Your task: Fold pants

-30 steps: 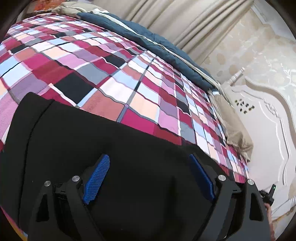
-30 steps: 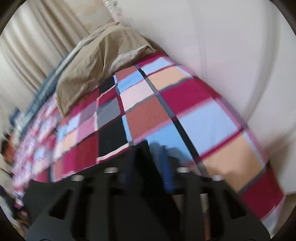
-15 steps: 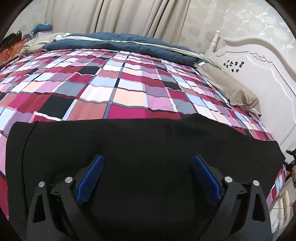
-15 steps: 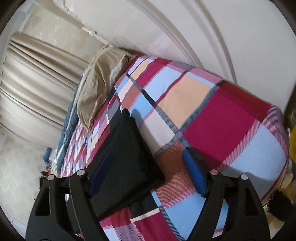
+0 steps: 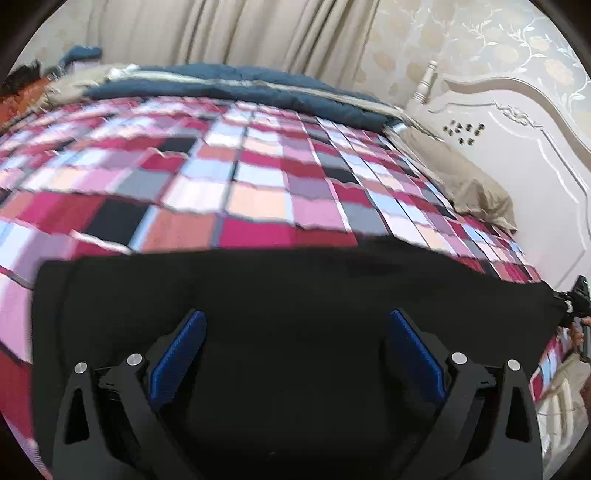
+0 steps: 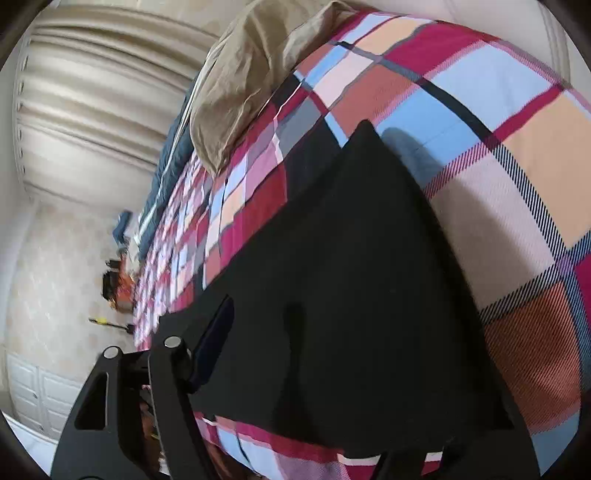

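Observation:
Black pants [image 5: 295, 288] lie flat on a plaid bedspread [image 5: 258, 184], spread from left to right near the bed's front edge. My left gripper [image 5: 295, 354] is open, its blue pads [image 5: 177, 354] wide apart just above the middle of the pants, holding nothing. In the right wrist view the pants [image 6: 351, 277] fill the centre, with one end pointing toward the pillow. My right gripper [image 6: 332, 362] is open over that end of the pants; its left finger [image 6: 214, 339] shows, and the right finger is mostly hidden against the black cloth.
A tan pillow [image 5: 469, 184] lies by the white headboard [image 5: 517, 140]; it also shows in the right wrist view [image 6: 251, 74]. A dark blue blanket [image 5: 240, 85] runs along the far side below beige curtains [image 5: 240, 33]. Clutter [image 6: 118, 288] sits beyond the bed's far end.
My right gripper opened, let go of the pants' end and moved over the cloth. My left gripper stayed open and levelled out above the pants.

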Demonstrator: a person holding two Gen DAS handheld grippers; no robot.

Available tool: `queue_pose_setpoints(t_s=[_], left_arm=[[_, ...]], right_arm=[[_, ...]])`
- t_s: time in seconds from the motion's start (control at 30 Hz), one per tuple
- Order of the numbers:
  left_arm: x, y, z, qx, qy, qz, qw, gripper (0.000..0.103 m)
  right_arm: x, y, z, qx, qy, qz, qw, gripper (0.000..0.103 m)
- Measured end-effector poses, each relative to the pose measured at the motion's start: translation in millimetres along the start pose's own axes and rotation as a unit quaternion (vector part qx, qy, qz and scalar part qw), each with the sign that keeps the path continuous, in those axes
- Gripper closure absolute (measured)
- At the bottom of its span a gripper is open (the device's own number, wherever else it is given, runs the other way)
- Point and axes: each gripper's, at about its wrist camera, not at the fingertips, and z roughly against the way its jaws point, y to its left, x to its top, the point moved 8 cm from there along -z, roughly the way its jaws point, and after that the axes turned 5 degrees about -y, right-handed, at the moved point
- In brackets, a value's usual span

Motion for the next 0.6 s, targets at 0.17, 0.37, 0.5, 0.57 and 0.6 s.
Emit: queue_pose_setpoints(t_s=[0.17,0.37,0.5,0.57,0.6], left_arm=[[12,22,14,0.017,-0.013,0.013,0.9997,0.005],[-6,45,8,0.011,0.026,0.053,0.9982,0.005],[-9,47,5,0.006,0.032,0.069,0.9971,0.005],[-9,49,4,0.001,0.033,0.084,0.9960,0.005],[-9,50,4,-0.002,0.031,0.091,0.9953,0.005]], right_arm=[[-8,-17,8,-0.047,-0.008,-0.012,0.999,0.082],[-11,-2,19,-0.076,-0.038,0.011,0.996,0.085],[-12,21,30,-0.092,-0.069,0.036,0.993,0.085],[-14,40,33,-0.101,-0.083,0.061,0.989,0.085],[-16,51,36,-0.108,-0.091,0.075,0.987,0.085]])
